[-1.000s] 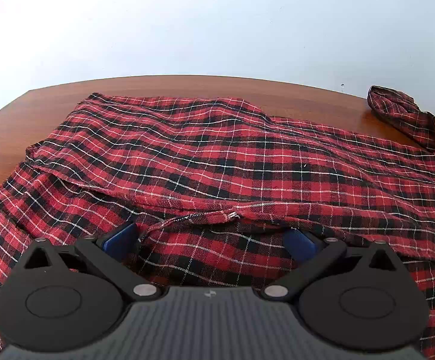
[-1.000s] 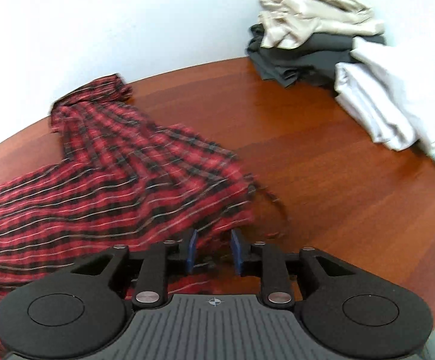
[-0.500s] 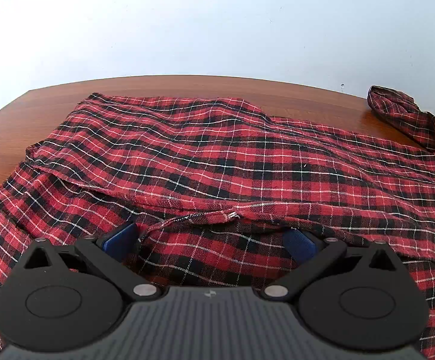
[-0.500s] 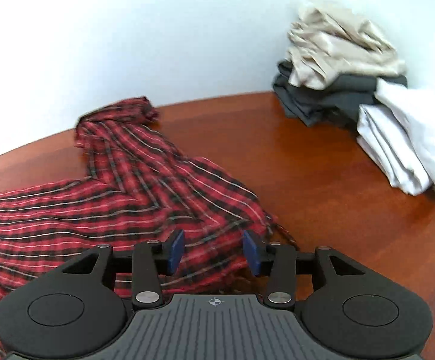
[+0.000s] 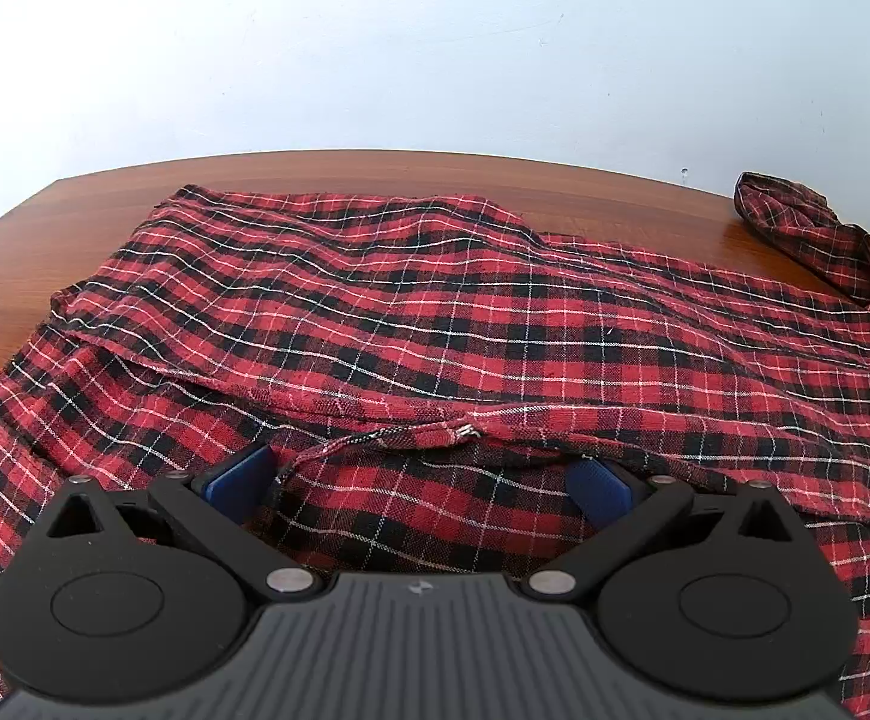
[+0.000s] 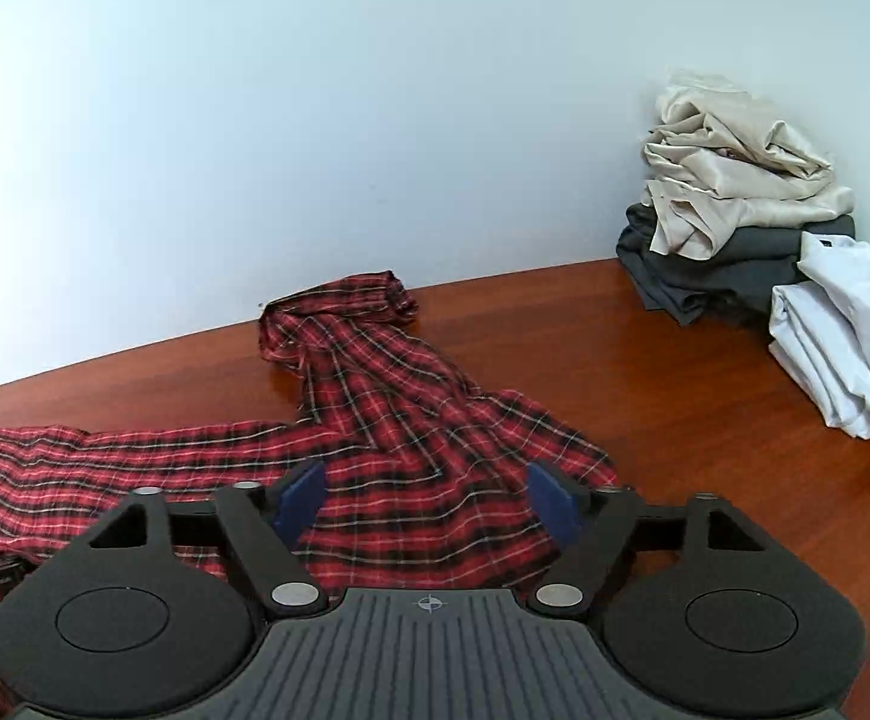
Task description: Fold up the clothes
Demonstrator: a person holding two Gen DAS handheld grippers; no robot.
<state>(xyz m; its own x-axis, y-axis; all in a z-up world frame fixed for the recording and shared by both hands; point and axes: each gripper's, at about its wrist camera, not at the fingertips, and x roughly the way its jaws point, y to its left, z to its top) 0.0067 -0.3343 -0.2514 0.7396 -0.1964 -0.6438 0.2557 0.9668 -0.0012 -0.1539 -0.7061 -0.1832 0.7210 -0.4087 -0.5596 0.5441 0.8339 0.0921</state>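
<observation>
From the left wrist, our left gripper (image 5: 417, 480) stands wide, empty over the shirt (image 5: 435, 324), so its hem may snag at 12; from the right, our right gripper (image 6: 426, 501) is opening, empty, and the sleeve (image 6: 375, 372) at 11 may slide.

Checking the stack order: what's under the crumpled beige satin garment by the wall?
The crumpled beige satin garment lies on folded dark grey clothes, which rest on the brown wooden table. How many grey pieces are there is unclear; their middle is covered.
</observation>
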